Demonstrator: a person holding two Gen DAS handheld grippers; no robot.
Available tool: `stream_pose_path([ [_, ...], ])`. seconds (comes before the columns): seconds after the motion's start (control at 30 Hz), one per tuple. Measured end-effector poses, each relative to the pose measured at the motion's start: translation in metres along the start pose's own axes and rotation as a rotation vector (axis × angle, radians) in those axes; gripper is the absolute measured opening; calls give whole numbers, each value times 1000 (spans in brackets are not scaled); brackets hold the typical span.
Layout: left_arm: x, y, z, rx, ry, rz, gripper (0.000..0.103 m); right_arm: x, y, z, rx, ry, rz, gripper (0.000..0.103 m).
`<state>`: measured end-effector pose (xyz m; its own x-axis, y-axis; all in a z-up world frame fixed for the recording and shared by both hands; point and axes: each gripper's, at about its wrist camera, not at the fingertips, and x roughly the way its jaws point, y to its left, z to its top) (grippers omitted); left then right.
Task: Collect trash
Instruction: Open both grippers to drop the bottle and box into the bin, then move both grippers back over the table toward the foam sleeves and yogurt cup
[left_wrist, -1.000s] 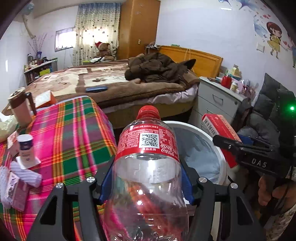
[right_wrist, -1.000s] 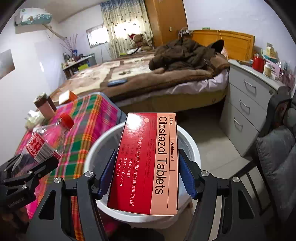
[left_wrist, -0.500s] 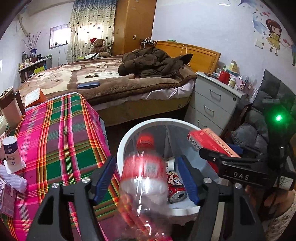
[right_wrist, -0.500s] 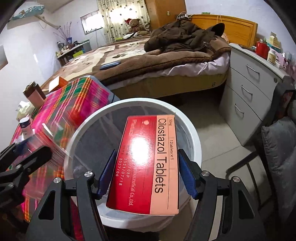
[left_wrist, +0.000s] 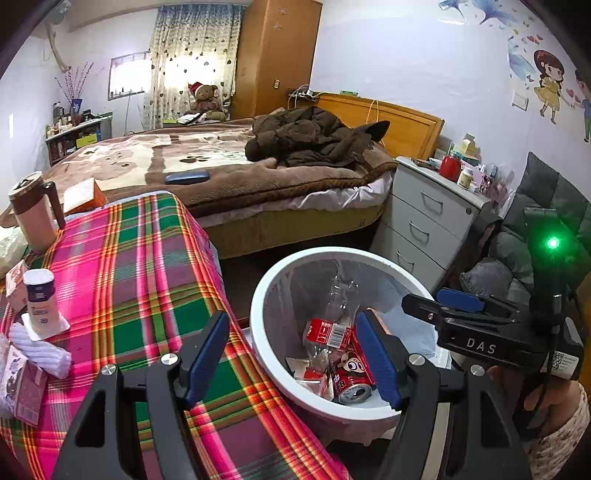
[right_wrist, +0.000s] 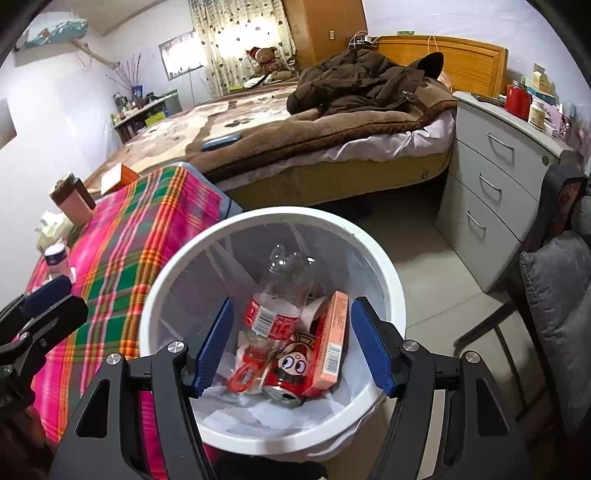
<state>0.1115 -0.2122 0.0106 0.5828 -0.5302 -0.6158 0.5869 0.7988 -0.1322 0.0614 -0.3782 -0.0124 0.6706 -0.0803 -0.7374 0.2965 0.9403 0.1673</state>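
Both tongs hang released and empty: left gripper (left_wrist: 293, 356) over the plaid table's (left_wrist: 122, 266) near right edge, right gripper (right_wrist: 291, 343) above the white bin (right_wrist: 384, 266). Inside the bin lie the clear bottle (right_wrist: 280, 291), a cartoon can (right_wrist: 290, 373) and the tablet box (right_wrist: 332, 343) at its right. Next, I'd judge, reach left for the small white bottle (left_wrist: 40, 299) at the table's far left, keeping the jaws wide until they straddle it.

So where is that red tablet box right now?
In the right wrist view, the tablet box stands on edge inside the white trash bin, at the right of the pile, beside the red can and plastic bottle.
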Motion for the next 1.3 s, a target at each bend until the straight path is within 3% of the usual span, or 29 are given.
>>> stream_pose_path([
  [0.63,-59,47,-17,-68,-81,84,73,-27,48,-6,-45,-110,75,67],
  [1.3,-119,155,-52,-244,-152,283,73,-17,121,-15,-150,-133,234,67],
])
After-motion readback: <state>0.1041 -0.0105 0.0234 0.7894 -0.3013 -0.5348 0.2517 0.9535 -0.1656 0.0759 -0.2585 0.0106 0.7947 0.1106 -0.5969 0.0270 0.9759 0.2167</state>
